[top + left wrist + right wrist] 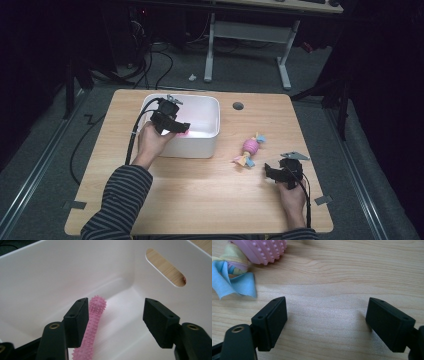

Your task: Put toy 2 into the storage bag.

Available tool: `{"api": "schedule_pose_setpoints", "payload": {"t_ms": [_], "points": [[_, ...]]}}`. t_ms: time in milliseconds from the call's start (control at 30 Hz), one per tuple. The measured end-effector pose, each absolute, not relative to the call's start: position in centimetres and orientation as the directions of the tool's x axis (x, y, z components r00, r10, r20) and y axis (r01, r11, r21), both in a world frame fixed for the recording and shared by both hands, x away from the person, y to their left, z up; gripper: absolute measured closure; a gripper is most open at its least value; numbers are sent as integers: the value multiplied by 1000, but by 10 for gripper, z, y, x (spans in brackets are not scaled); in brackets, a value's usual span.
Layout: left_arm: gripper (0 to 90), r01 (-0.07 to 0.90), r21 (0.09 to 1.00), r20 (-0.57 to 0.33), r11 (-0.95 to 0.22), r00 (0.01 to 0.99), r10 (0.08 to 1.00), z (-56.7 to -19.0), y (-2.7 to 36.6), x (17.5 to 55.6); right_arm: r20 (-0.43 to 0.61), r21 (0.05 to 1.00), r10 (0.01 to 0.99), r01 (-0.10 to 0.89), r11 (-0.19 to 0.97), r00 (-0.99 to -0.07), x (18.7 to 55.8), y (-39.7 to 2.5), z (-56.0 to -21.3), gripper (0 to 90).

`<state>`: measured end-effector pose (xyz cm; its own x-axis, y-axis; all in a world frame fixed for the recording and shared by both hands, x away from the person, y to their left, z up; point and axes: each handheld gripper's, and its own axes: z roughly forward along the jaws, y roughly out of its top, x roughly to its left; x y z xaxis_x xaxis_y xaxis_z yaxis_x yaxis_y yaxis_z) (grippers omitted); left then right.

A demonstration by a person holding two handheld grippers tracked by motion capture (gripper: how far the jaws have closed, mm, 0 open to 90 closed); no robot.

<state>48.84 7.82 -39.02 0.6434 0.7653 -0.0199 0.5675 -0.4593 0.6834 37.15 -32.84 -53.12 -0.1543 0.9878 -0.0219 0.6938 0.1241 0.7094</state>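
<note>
My left claw [116, 322] hangs inside the white bin [212, 107], jaws spread wide and gripping nothing; the pink spiky chew stick [92, 326] lies on the bin floor, resting against the inner face of the jaw at my nine o'clock, well apart from the other jaw. It looks like soft rubber: light, bendy, and its nubs should give the pads plenty of bite, so I judge slipping unlikely. If I take it again, I'd close across the middle of its length, where it won't droop to either end. My right claw [325, 323] is released too, hovering low over the wooden surface [200, 195]. The pink ribbed ball toy with cloth tails [250, 147] lies at its eleven o'clock. That one seems light, with a firm knobbly body and floppy fabric ends; I'd grip the ball itself, since the tails would let it swing.
</note>
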Motion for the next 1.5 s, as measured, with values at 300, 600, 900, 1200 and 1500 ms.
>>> {"api": "schedule_pose_setpoints", "payload": {"t_ms": [300, 600, 900, 1200, 1500], "points": [[364, 525, 728, 1, -441, 643, 766, -376, 90, 475, -22, 709, 988, 694, 124, -154, 372, -328, -531, 173], [351, 480, 769, 20, -422, 643, 766, -367, 106, 453, -22, 709, 988, 694, 124, -154, 372, -328, -531, 173], [346, 458, 801, 19, -385, 624, 781, -364, 124, 434, -22, 709, 988, 694, 124, -154, 371, -328, -531, 173], [342, 457, 812, 7, -361, 612, 791, -366, 139, 418, -22, 710, 988, 693, 124, -155, 371, -328, -531, 173], [341, 464, 823, -23, -329, 605, 796, -373, 151, 407, -22, 709, 988, 694, 124, -154, 371, -328, -531, 173]]}}
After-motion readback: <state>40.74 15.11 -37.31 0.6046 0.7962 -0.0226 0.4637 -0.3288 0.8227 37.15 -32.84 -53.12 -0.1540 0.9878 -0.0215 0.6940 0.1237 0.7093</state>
